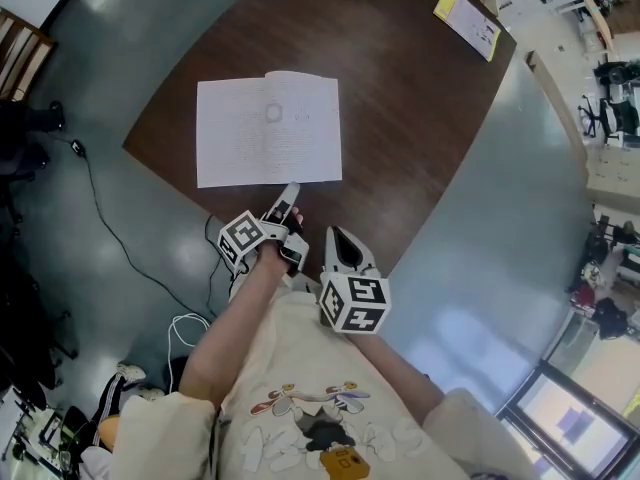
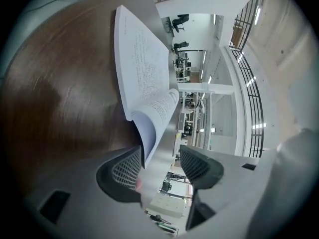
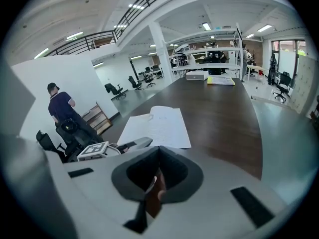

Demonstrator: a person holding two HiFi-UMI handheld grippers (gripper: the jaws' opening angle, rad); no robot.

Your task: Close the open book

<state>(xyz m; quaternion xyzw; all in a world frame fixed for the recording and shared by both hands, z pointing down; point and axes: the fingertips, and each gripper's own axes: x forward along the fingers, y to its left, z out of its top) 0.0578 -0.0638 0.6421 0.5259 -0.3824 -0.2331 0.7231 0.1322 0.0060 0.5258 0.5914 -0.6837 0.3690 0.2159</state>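
A: The open white paper book lies flat on the dark brown wooden surface. Why are the left tongs at its near edge?
B: Jaws apart around a page corner, likely to flip it. Right tongs closed, empty, held back. Pad contact unclear; cover hidden, print illegible.
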